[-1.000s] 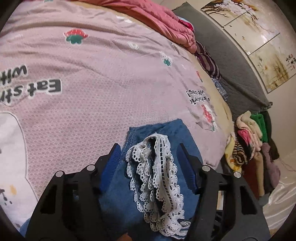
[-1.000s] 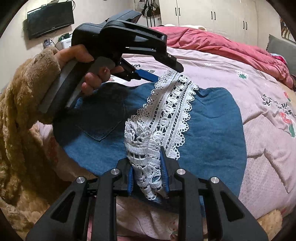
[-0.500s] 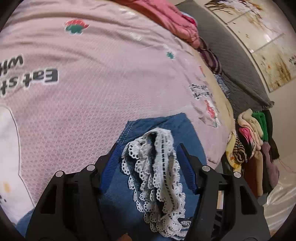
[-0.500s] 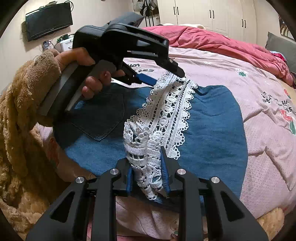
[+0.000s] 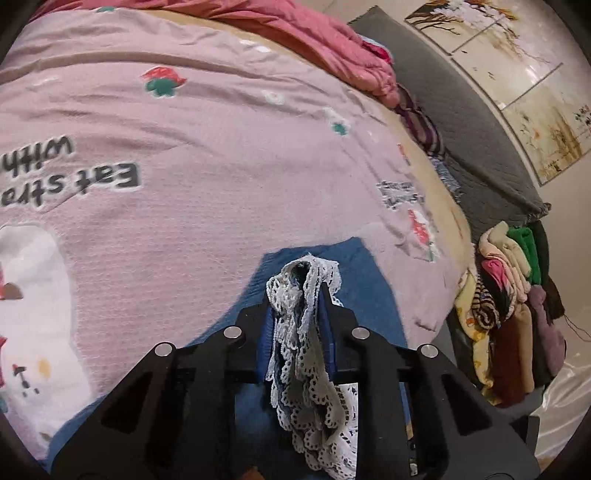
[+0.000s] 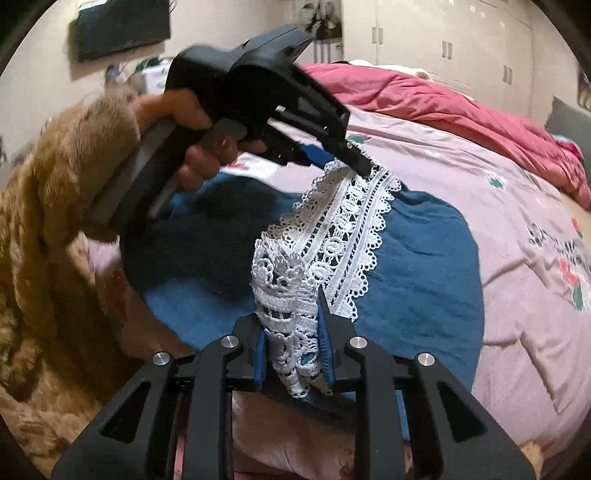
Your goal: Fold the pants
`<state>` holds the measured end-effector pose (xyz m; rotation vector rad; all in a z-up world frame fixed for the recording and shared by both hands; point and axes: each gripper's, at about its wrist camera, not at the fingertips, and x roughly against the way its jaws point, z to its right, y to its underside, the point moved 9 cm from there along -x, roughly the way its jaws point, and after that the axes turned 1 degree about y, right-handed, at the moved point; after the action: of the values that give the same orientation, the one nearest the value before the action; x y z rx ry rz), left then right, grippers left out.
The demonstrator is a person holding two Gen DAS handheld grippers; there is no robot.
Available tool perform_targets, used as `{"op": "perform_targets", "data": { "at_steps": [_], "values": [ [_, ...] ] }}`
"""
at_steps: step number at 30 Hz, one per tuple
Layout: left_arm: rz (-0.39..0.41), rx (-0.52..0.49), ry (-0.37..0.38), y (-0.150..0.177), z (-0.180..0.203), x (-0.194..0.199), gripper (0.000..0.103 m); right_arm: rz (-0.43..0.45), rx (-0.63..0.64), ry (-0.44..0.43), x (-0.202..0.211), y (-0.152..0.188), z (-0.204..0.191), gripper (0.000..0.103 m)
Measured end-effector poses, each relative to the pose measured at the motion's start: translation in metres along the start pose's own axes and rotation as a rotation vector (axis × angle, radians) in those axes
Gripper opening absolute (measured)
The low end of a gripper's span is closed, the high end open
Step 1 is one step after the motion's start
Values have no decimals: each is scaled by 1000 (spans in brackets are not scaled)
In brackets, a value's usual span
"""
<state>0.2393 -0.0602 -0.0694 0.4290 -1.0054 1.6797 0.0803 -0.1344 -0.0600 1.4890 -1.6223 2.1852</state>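
Bedroom — wall TV [image 6: 123, 31] at left, white closets [image 6: 454, 48] behind, a bed under a pink printed cover [image 5: 207, 192], red blanket [image 6: 443, 107] bunched at its far edge, pile of folded clothes [image 5: 513, 295] off the bed's right side. Blue pants [image 6: 417, 258] lie flat on the cover, white lace trim [image 6: 343, 236] lifted. Left gripper [image 5: 299, 317] is closing, pads pinching the lace end. Right gripper [image 6: 291, 339] also closing, clamped on the other lace end — hand [image 6: 192, 136] in a fuzzy sleeve [image 6: 62, 177].
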Motion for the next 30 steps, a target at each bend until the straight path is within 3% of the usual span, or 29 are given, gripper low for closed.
{"op": "perform_targets", "data": {
  "at_steps": [4, 7, 10, 13, 17, 19, 23, 30],
  "values": [
    [-40, 55, -51, 10, -27, -13, 22, -46, 67, 25, -17, 12, -10, 25],
    [-35, 56, -29, 9, -28, -13, 23, -38, 103, 29, -18, 15, -18, 38],
    [-18, 49, -45, 5, -30, -7, 33, -35, 102, -23, -11, 17, -29, 43],
    [16, 51, -53, -2, -31, 5, 33, -33, 87, -105, 0, 19, -39, 43],
    [81, 2, -114, -5, -26, 30, 41, -3, 23, -164, 28, 20, -22, 42],
    [104, -34, -125, 1, -18, 41, 46, 21, -47, -143, 39, 18, 2, 42],
    [113, -113, -144, 22, 6, 47, 46, 44, -164, -40, 50, 25, 54, 42],
    [67, -303, -192, 87, 55, 23, 45, -62, -190, 59, 30, 53, 85, 42]
  ]
}}
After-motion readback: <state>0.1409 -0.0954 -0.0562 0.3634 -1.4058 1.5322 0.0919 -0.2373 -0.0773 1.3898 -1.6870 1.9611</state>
